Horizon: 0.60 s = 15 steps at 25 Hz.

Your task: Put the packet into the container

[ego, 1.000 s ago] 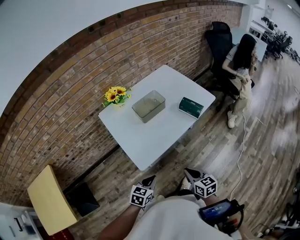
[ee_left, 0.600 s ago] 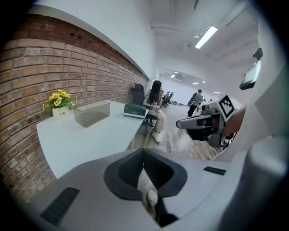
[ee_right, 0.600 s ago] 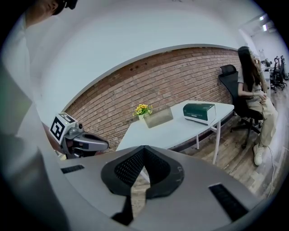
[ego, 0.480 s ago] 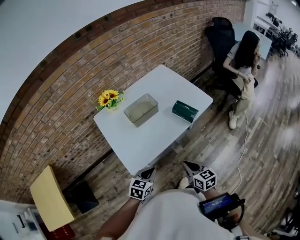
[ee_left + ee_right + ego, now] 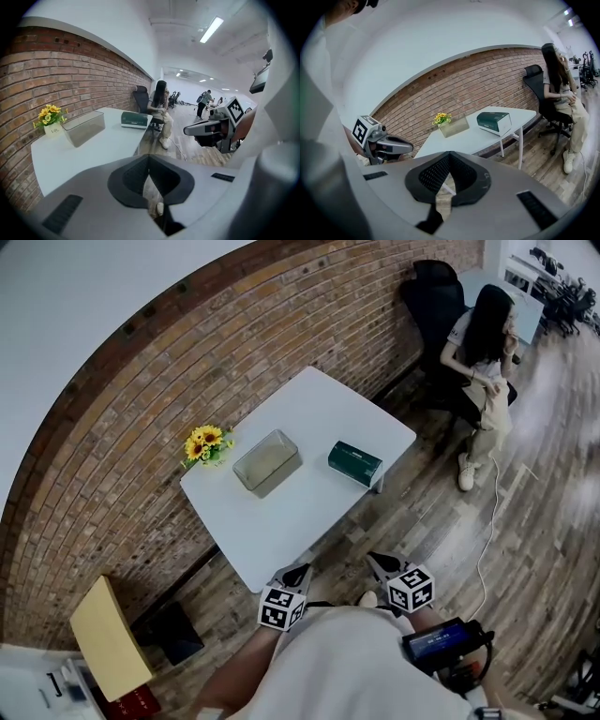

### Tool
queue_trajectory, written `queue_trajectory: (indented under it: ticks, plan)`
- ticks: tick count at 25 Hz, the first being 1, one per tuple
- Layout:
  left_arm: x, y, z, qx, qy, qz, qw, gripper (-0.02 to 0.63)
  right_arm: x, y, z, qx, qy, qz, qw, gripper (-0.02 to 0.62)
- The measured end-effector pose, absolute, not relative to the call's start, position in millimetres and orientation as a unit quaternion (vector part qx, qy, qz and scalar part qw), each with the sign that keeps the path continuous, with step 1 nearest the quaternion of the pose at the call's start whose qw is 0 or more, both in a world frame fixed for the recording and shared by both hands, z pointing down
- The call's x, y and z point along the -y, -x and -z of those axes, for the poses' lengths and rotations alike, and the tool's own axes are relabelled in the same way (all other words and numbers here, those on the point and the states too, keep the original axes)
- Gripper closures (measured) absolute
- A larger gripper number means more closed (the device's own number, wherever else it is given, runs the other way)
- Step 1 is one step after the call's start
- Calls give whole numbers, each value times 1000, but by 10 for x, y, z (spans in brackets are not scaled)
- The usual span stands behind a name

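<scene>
I'm looking down at a square white counter [image 5: 281, 531] with a smooth matte top, standing against a rough red brick wall [image 5: 169, 371] on a wood-plank floor [image 5: 427, 512]. The packet [image 5: 354, 463], a dark green rectangular block with a pale side face, is lying flat on the counter towards its right corner, outside the container and well apart from it. The container [image 5: 267, 462], a clear plastic box with rounded corners and an open top, is sitting near the middle of the counter with nothing showing inside. Just beside it, at the wall edge, a small bunch of yellow sunflowers [image 5: 203, 442] is standing in a white pot. I'm holding both grippers low, short of the counter's near corner. The left gripper [image 5: 298, 572] is keeping its jaws pressed together, dark ribbed pads meeting at the tip, nothing between them. The right gripper [image 5: 378, 563] is showing the same, jaws together and empty. Beyond the counter a person [image 5: 483, 343] is sitting on a black office chair [image 5: 431, 301].
</scene>
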<state>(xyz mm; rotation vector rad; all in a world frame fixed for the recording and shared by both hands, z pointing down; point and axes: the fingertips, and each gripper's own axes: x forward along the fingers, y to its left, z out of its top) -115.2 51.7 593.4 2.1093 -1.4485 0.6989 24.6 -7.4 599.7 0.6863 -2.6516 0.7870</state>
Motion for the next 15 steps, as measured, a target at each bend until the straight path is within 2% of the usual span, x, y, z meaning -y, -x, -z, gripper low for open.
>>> queue_trajectory:
  ticks: [15]
  plan:
    - [163, 957, -6049, 469, -805, -291, 217, 597, 514, -413, -6082, 901, -282, -294, 152, 589]
